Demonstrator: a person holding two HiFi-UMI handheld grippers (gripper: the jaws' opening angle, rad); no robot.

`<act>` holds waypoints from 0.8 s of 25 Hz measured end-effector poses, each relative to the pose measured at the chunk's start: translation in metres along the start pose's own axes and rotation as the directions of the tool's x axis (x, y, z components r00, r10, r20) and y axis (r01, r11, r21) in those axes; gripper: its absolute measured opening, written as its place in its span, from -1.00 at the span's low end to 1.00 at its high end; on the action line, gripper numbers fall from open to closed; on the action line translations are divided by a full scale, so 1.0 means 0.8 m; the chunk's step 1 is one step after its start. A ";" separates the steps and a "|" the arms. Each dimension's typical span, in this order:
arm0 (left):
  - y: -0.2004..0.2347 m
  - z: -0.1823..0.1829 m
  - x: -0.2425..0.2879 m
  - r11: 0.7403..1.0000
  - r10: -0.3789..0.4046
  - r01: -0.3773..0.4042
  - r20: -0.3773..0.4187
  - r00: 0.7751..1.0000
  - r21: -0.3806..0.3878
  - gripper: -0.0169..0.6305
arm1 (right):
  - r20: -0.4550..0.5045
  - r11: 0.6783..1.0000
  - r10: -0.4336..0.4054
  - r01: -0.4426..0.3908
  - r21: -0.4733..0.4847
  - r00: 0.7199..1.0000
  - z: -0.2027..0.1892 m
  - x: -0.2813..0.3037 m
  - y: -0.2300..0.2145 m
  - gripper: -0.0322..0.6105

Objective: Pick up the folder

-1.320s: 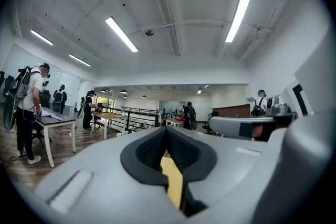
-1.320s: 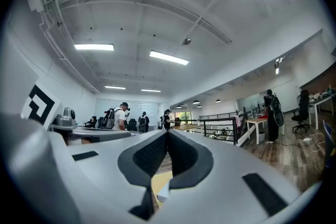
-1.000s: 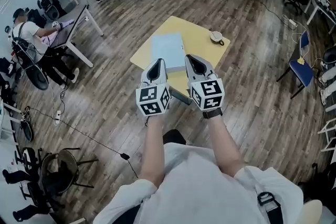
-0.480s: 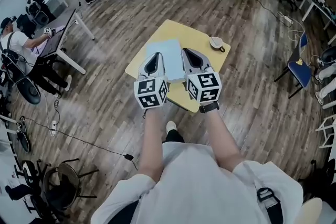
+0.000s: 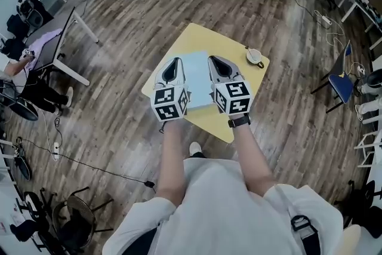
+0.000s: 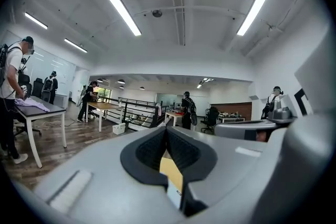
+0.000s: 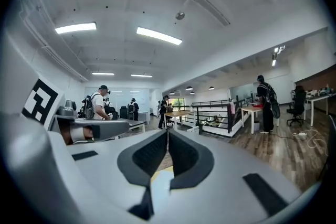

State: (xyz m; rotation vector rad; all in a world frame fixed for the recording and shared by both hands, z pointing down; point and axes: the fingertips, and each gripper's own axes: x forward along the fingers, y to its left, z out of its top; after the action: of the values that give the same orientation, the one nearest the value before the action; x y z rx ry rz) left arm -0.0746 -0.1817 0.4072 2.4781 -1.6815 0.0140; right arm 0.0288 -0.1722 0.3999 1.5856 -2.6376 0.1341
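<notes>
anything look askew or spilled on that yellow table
Only the folder: it lies flat but turned at an angle to the yellow table's edges. The cup stands upright near the far right corner; nothing looks spilled.

A yellow table stands on the wood floor. A pale blue folder lies flat on it, with a cup near its right corner.

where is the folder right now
In the head view the pale blue folder lies flat on the yellow table, left of the cup at the table's right corner, and shows between the left gripper and the right gripper.
</notes>
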 end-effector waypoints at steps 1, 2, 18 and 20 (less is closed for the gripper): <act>0.008 -0.003 0.007 1.000 -0.003 0.003 -0.005 1.000 -0.005 -0.91 | -0.008 1.000 -0.004 0.004 0.007 1.000 -0.005 0.012 -0.001 -0.86; 0.016 -0.005 0.014 1.000 -0.007 0.007 -0.010 1.000 -0.010 -0.91 | -0.016 1.000 -0.008 0.008 0.014 1.000 -0.009 0.025 -0.003 -0.86; 0.093 -0.128 0.123 0.986 -0.075 0.031 -0.270 0.960 -0.166 -0.91 | -0.227 0.987 0.010 0.027 0.160 0.974 -0.140 0.158 -0.068 -0.86; 0.103 -0.152 0.134 0.984 -0.065 0.012 -0.300 0.952 -0.178 -0.91 | -0.267 0.986 0.007 0.038 0.163 0.964 -0.161 0.166 -0.080 -0.86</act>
State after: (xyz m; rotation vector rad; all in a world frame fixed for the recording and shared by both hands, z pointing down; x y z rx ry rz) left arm -0.1015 -0.2950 0.5466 2.2437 -1.4409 0.2246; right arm 0.0239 -0.3050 0.5439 1.5098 -2.4596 0.5412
